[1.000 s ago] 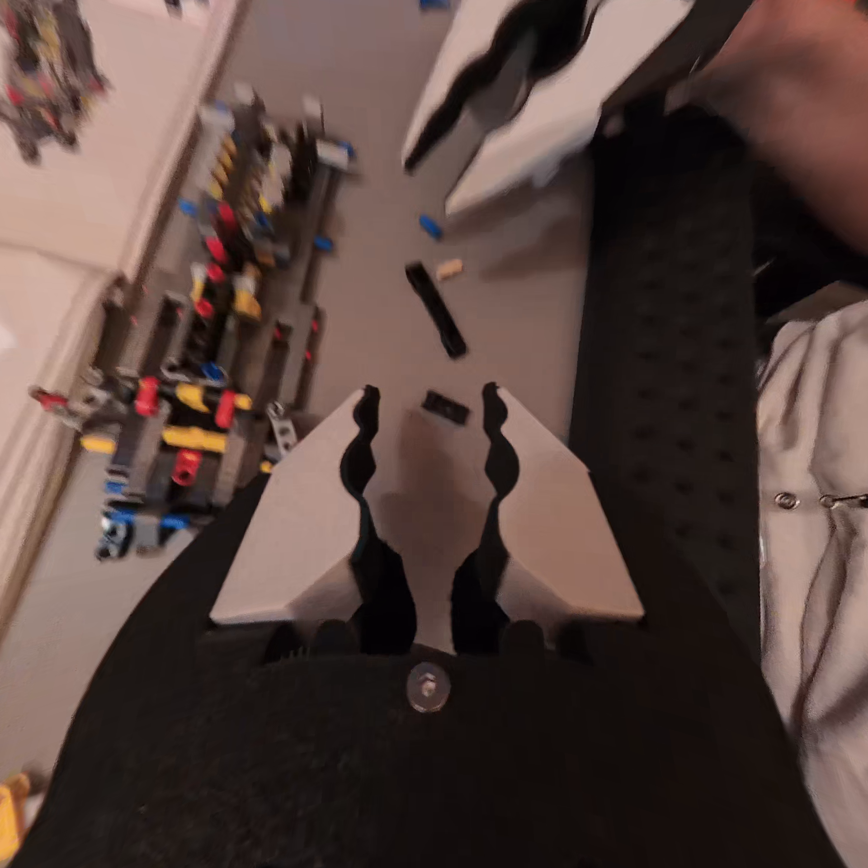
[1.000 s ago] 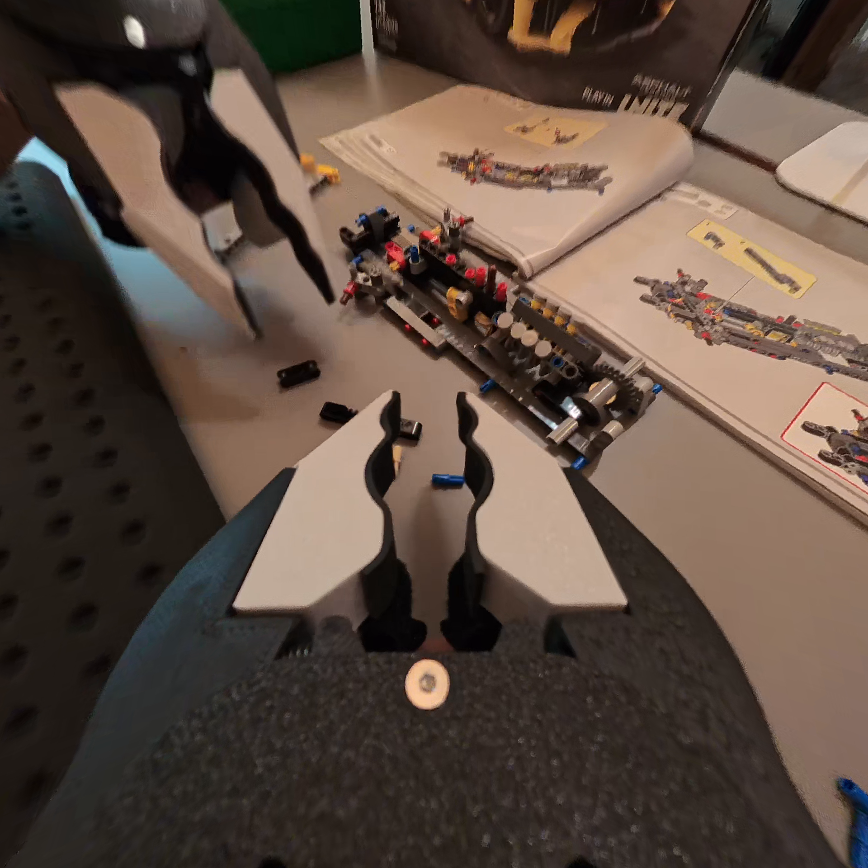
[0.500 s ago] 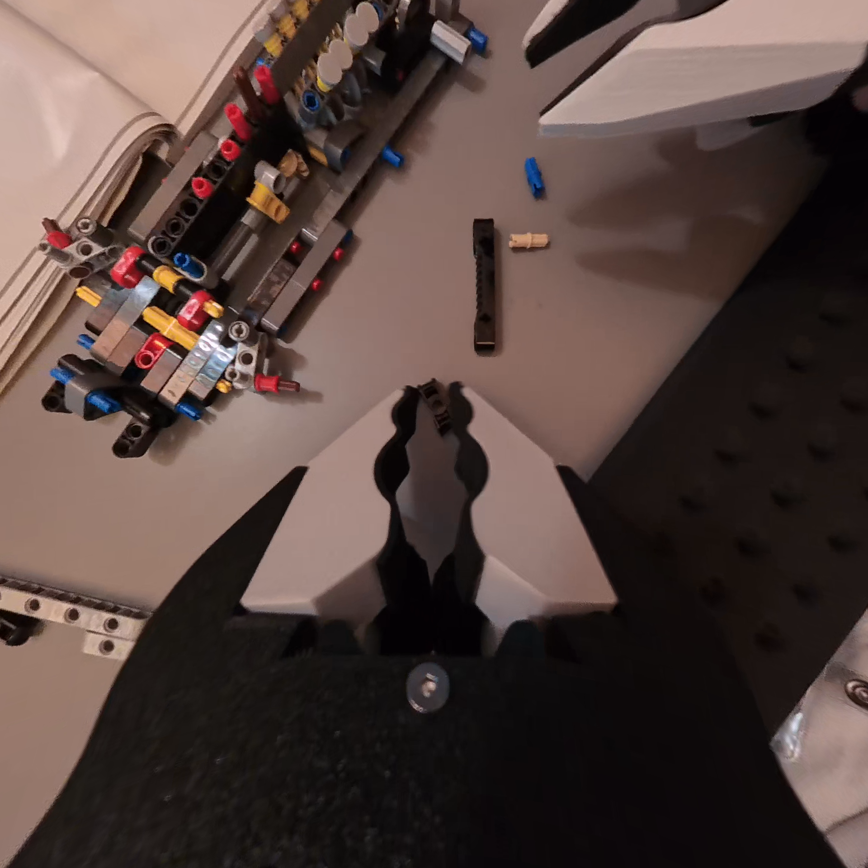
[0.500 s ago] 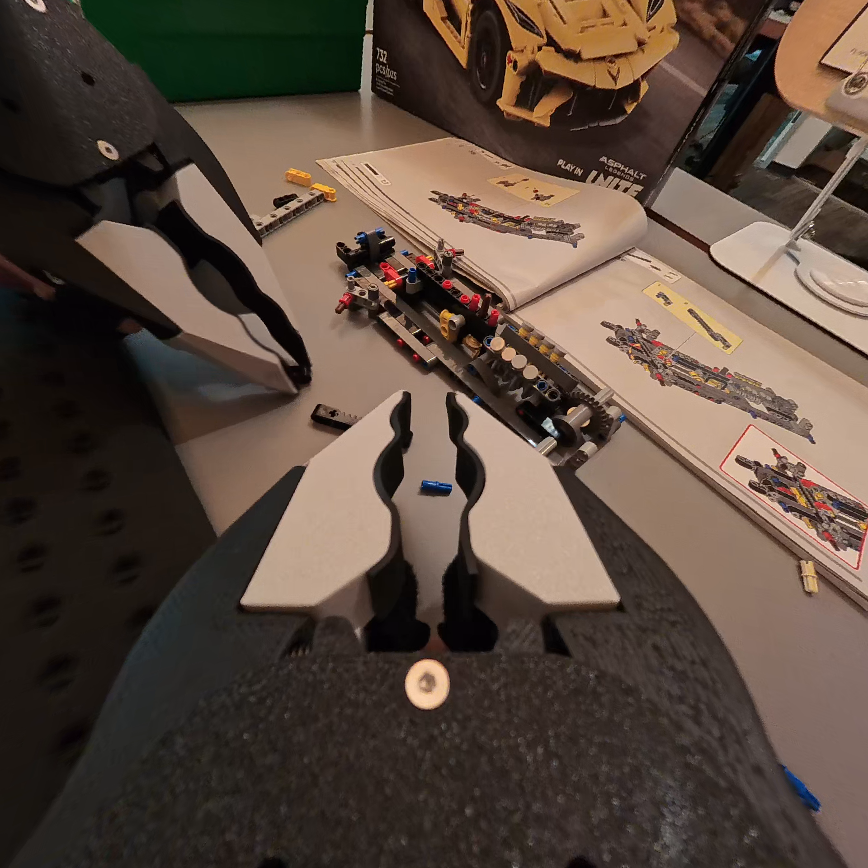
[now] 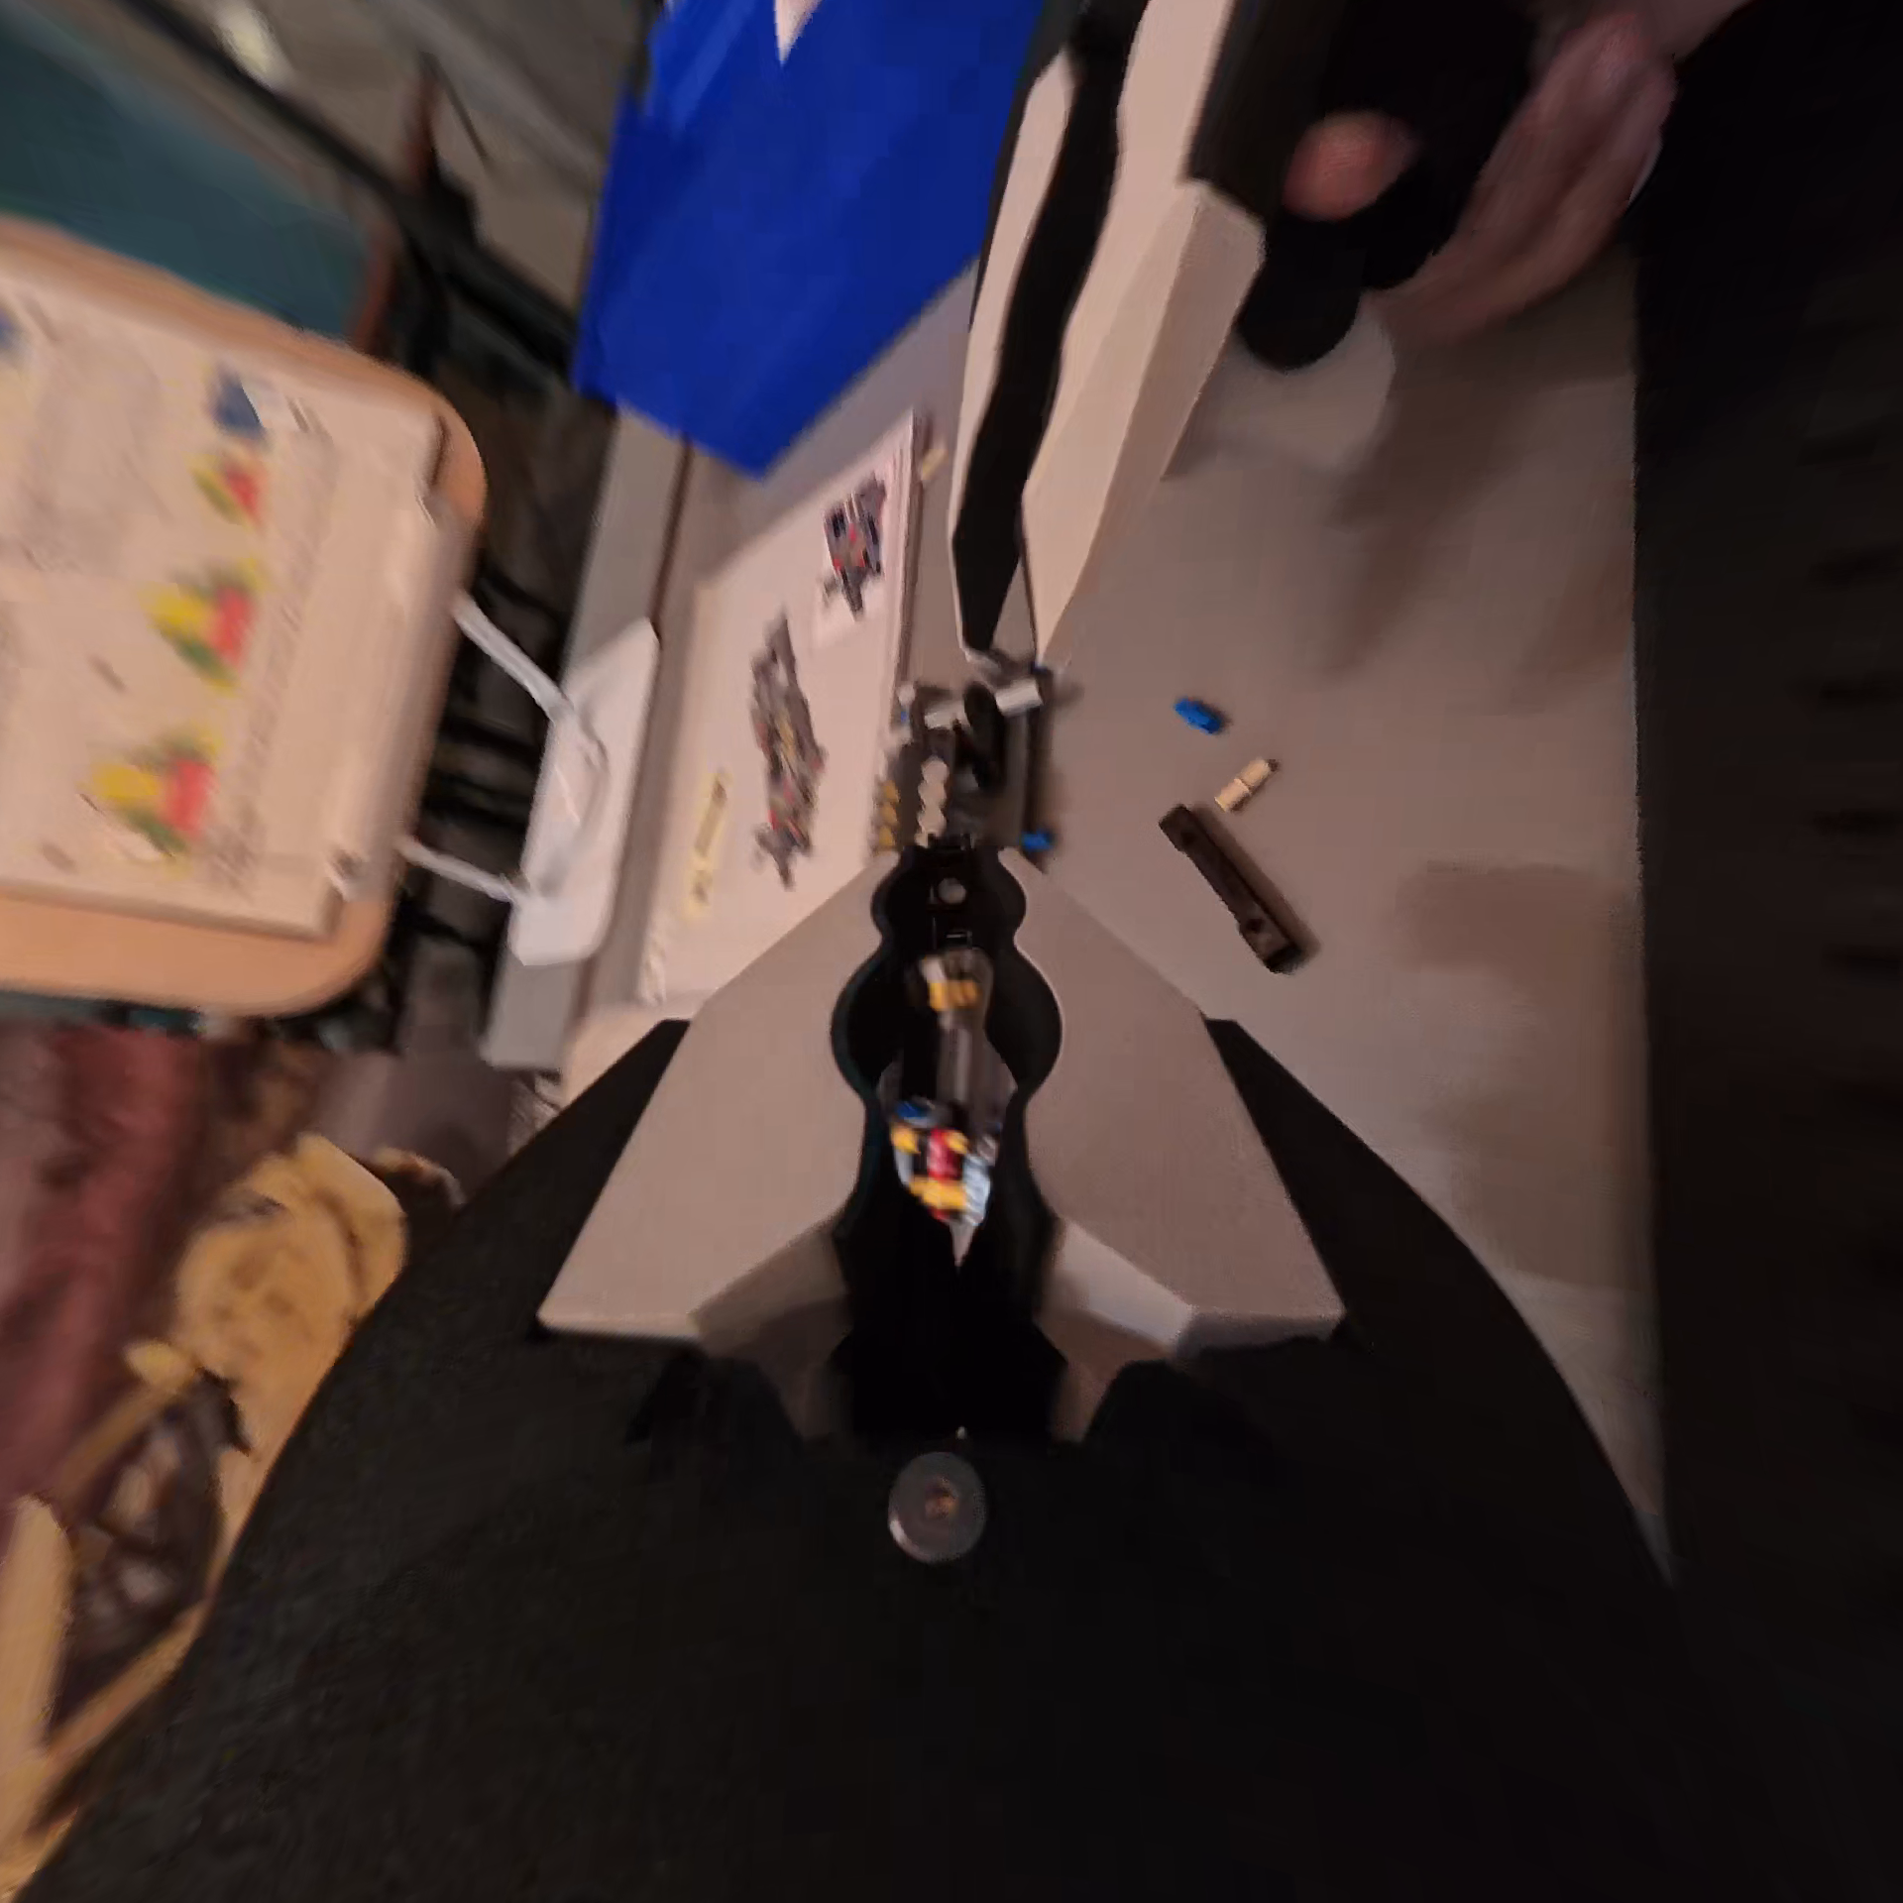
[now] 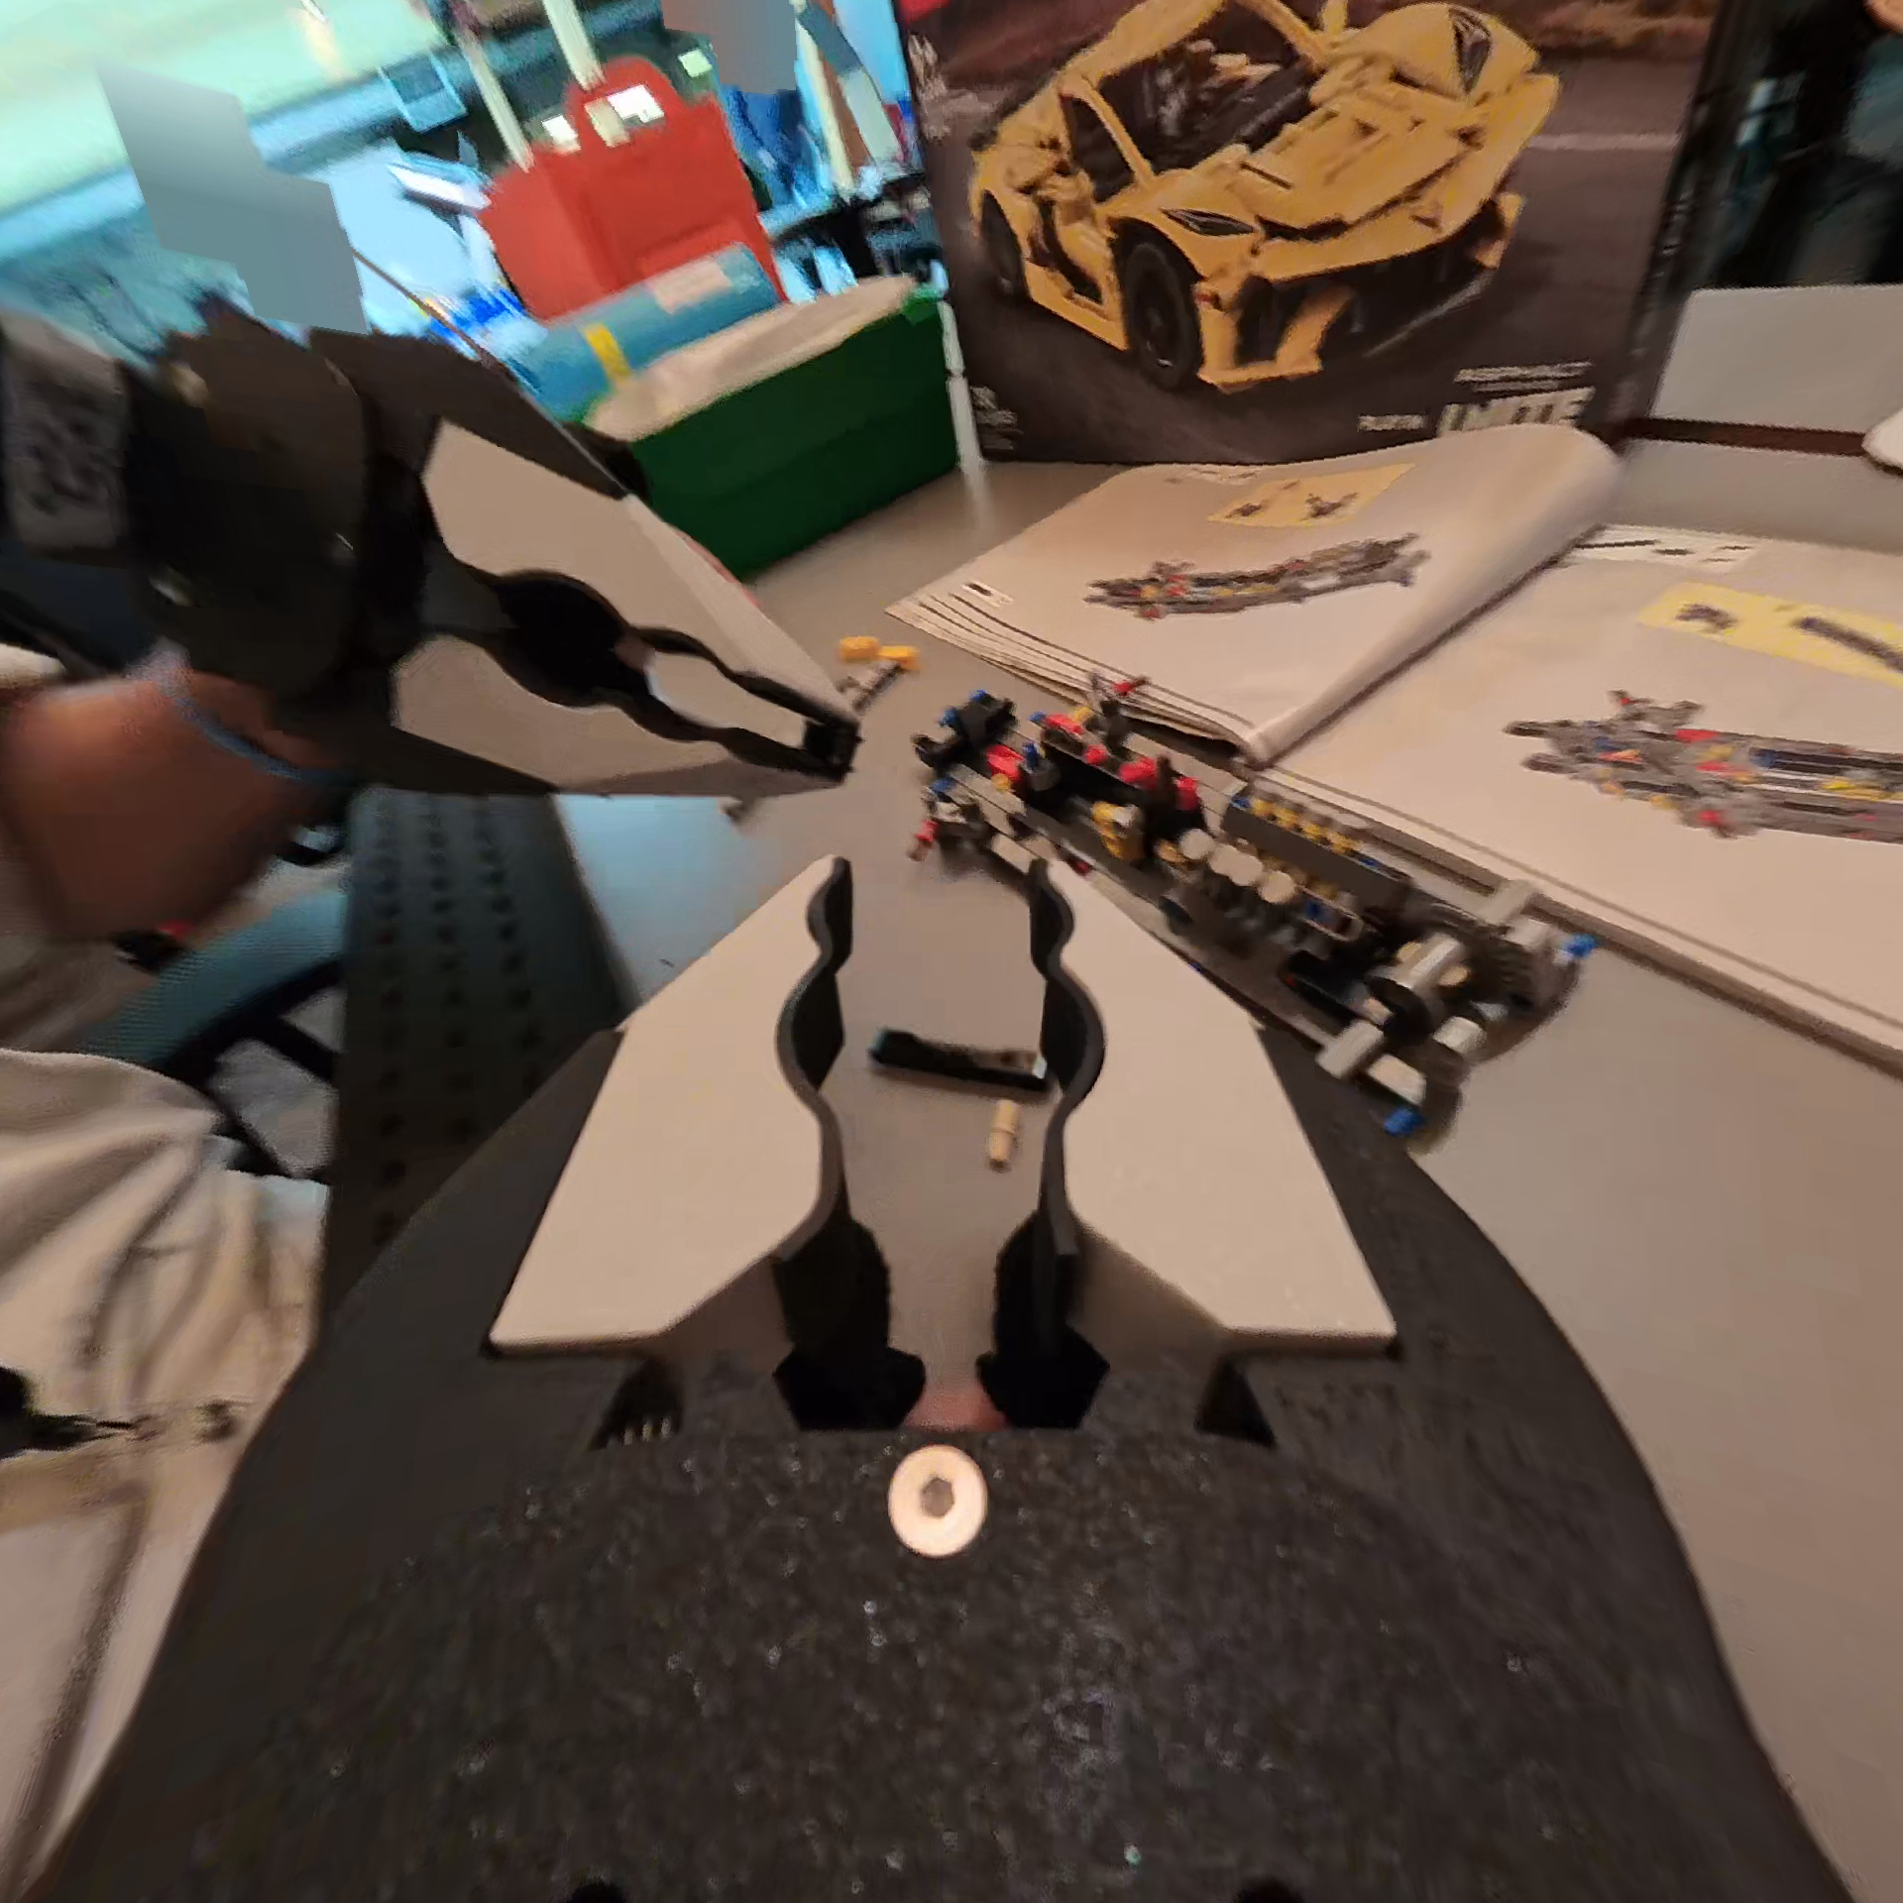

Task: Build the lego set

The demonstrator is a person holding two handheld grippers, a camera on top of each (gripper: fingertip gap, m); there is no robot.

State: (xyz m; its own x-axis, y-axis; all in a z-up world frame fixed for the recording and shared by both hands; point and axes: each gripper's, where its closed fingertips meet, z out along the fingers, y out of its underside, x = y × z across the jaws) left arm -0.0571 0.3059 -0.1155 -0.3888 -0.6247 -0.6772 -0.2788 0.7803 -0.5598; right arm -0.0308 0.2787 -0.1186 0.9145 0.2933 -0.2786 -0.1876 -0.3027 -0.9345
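The half-built lego chassis (image 6: 1236, 875) lies on the grey table beside the open manual (image 6: 1339, 597). My left gripper (image 5: 947, 860) is shut on a small black piece (image 6: 839, 739), held above the table just left of the chassis; it also shows in the right wrist view (image 6: 829, 741). The left wrist view is blurred, and the chassis (image 5: 958, 762) shows beyond my tips. My right gripper (image 6: 939, 886) is open and empty, low over a black beam (image 6: 958, 1061) and a tan pin (image 6: 1001, 1131). The right gripper (image 5: 1030, 412) hangs over the chassis's far end.
The set's box (image 6: 1287, 206) with a yellow car stands at the back, with a green bin (image 6: 803, 433) to its left. Yellow pieces (image 6: 875, 651) lie behind the chassis. A blue pin (image 5: 1198, 714) lies near the beam (image 5: 1231, 891). A black perforated mat (image 6: 453, 978) covers the near-left table. One gripper's finger ends stand about 5 cm off the other's. My right gripper's tips are some 8 cm from the blue pin (image 5: 1198, 714).
My left gripper has lifted the small black piece off the table and swung toward the chassis. My right gripper has opened wider and shifted over the black beam and tan pin.
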